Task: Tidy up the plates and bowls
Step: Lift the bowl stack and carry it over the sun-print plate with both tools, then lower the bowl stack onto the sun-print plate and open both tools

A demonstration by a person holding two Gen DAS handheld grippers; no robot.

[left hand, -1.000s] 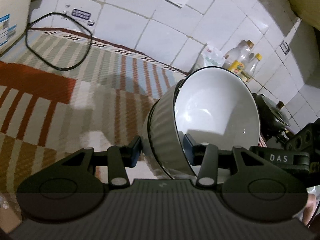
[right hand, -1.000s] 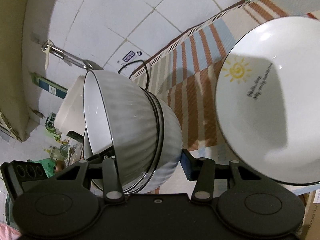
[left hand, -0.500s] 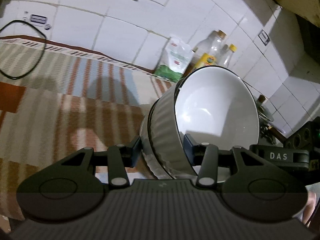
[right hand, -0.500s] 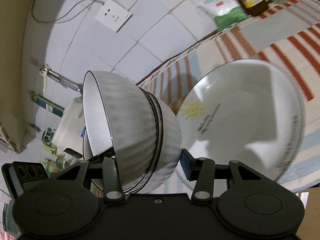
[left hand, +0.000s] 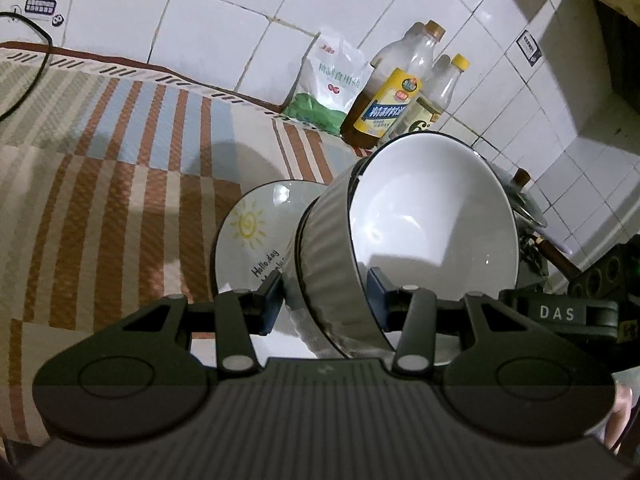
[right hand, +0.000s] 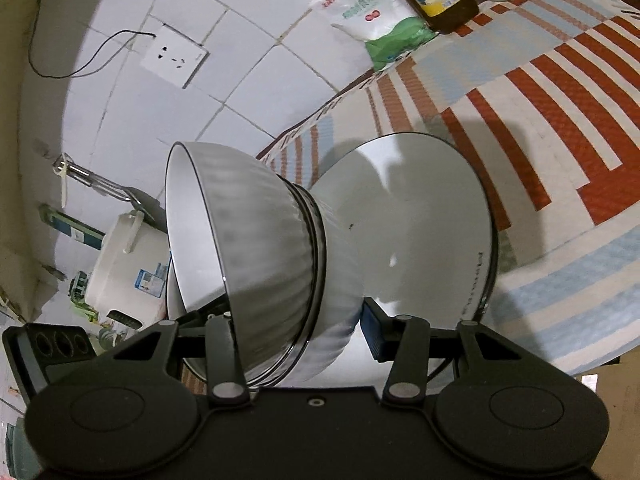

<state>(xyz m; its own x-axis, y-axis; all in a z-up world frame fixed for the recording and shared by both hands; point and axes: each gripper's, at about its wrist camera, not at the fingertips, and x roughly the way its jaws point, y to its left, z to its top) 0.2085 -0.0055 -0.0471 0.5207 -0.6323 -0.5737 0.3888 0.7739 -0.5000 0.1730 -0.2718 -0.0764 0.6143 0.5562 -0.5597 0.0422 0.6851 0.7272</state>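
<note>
Both tongs, left [left hand: 324, 300] & right [right hand: 296, 316], gripped the nested ribbed bowls [left hand: 420, 232], tilted, just above the sun-print plate [left hand: 252, 236] on striped tabletop [left hand: 120, 184].

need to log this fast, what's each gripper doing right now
left gripper: shut on the stacked ribbed bowls
right gripper: shut on the same stacked ribbed bowls

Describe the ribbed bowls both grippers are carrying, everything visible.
The ribbed bowls are a nested stack of at least two, glossy white inside, pale grey fluted outside, with thin dark rims, and look ceramic. The stack is tipped on its side and held off the striped mat, above the sun-print plate. The left gripper and right gripper each clamp the walls at opposite rims, one finger inside the top bowl, one outside. The bowls look empty.
</note>
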